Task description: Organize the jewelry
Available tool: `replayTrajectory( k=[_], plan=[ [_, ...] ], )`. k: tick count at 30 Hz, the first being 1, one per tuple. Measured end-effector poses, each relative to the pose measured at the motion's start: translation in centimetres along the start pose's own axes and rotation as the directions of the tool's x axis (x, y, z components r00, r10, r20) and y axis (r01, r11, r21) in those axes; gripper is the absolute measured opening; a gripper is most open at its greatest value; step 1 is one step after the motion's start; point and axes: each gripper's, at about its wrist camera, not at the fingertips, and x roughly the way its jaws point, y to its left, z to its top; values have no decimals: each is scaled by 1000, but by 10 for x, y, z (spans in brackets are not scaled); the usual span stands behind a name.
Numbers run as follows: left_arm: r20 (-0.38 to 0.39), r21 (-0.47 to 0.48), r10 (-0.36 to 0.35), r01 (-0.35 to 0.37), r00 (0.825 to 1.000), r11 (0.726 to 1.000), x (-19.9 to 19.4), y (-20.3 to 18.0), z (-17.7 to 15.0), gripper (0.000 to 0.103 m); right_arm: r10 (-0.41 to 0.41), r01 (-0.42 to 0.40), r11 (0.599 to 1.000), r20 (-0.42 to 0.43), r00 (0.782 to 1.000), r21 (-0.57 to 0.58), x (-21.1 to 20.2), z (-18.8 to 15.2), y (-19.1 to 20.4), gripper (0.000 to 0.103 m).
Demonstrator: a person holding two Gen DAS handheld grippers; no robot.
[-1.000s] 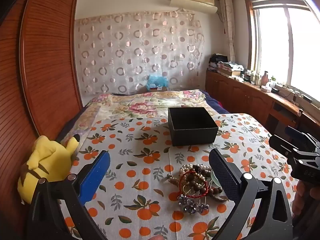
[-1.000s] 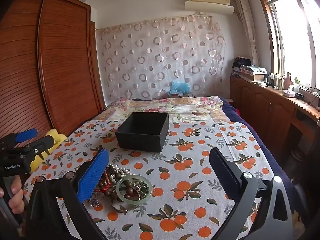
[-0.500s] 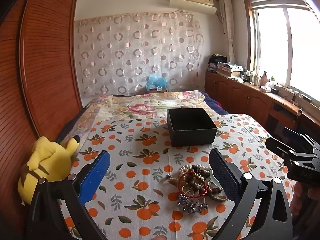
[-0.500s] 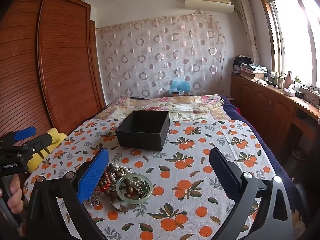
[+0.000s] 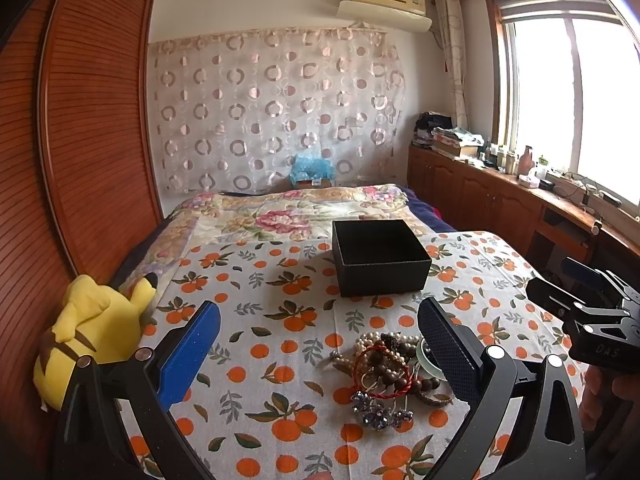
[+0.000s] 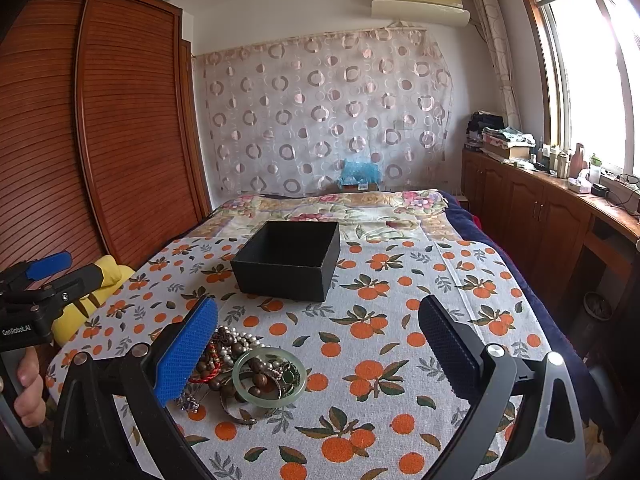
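Ahead of my jaws a tangled heap of jewelry (image 5: 390,372) lies on the orange-print cloth: pearl strands, brown wooden beads, a red cord bracelet, a pale green bangle (image 6: 269,376); beyond it stands an open black box (image 5: 380,256), upright, apart.

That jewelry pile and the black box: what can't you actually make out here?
- Jewelry pile: tangled; piece count unclear in both views. The right gripper finger hides its left side in the right wrist view.
- Black box: near wall hides the floor in both views.
- Left gripper: cut off by the bottom edge.
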Motion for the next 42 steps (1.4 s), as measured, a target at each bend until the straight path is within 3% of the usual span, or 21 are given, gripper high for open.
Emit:
replayTrajectory(
  k=[42],
  plan=[
    [10, -3, -3, 3, 1000, 1000, -6, -3, 5, 95, 0, 0, 1000, -1, 1000, 0, -2, -1, 0, 100]
  ],
)
